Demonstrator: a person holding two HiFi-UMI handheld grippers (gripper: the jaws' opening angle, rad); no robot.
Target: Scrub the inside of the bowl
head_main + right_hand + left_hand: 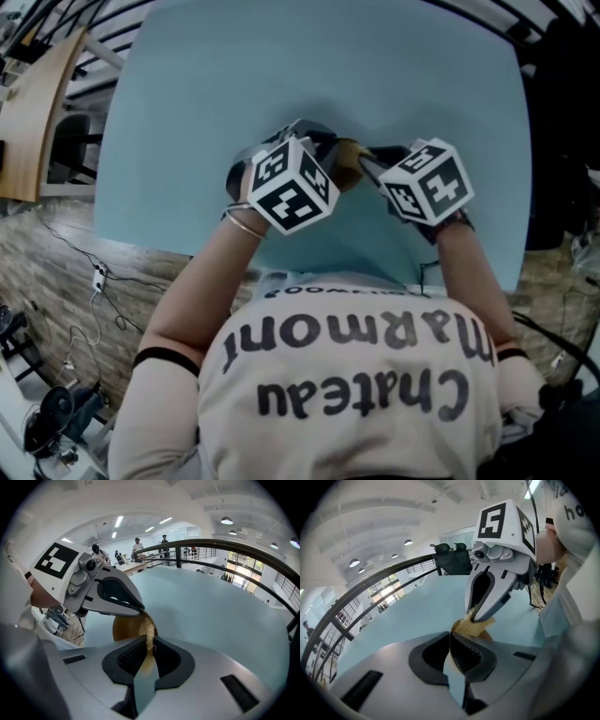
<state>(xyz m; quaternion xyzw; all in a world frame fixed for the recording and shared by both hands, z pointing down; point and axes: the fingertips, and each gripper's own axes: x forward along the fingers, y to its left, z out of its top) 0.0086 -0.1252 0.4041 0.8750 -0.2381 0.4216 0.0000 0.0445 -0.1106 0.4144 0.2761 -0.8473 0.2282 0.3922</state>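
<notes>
Over the light blue table [187,112] both grippers meet at a small golden-brown bowl [349,153]. My left gripper [323,148] is shut on the bowl's rim. In the right gripper view its fingertips [139,612] pinch the top edge of the bowl [124,627], which is held up on its side. My right gripper [149,641] is shut on a pale fibrous scrubber [149,627] that rests against the bowl's edge. The left gripper view shows the same scrubber [471,626] in the right gripper [476,616], just past my left gripper [452,637]. Most of the bowl is hidden there.
A wooden desk [37,103] stands left of the table, with cables on the floor [94,281] below it. A dark railing [225,548] runs behind the table. People stand far off [137,545]. Black chairs [450,550] sit at the table's far end.
</notes>
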